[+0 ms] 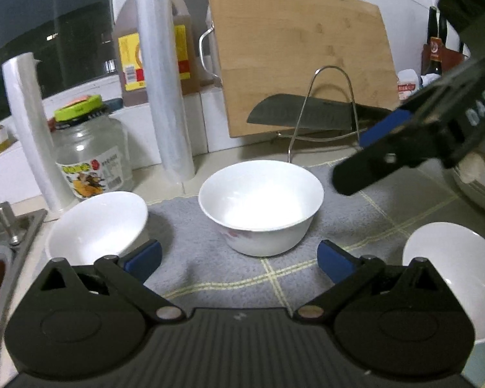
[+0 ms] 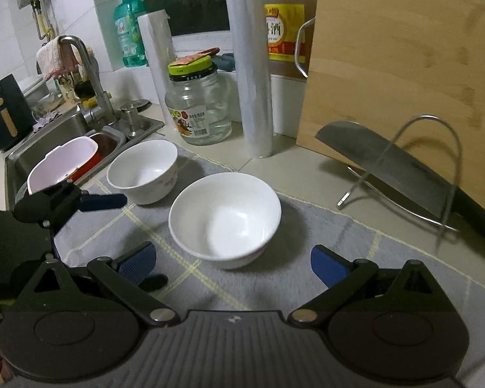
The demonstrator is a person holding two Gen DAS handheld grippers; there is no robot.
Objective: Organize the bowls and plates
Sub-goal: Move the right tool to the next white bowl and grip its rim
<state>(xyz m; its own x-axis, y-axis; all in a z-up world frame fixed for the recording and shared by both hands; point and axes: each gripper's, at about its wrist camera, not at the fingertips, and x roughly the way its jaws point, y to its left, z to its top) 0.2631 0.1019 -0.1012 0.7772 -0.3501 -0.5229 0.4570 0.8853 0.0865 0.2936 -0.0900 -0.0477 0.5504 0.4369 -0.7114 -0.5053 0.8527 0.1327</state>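
Left wrist view: left gripper nearest the lens, blue pads spread wide, nothing between them. Centred straight ahead between the pads, upright on the grey checked mat: middle bowl, white, apparently empty. Judged the likely next pick, given the alignment. Tilted at the mat's left edge, just beside the left pad: left bowl. Low at right, cut by the frame: third bowl. Behind it, stacked plates, mostly hidden. Entering from upper right, above the mat: right gripper, opening not readable from this angle. Behind, propped on a wire rack to stay off the counter: cutting board and cleaver.

Right wrist view: right gripper nearest, pads wide apart and empty, aimed at the same middle bowl just ahead. Beyond it, near the sink, well apart from the pads: left bowl. At left, one blue finger of the left gripper pointing toward that bowl. Both tools converging on one bowl: collision risk noted. Bowls unstacked; sorting judged early.
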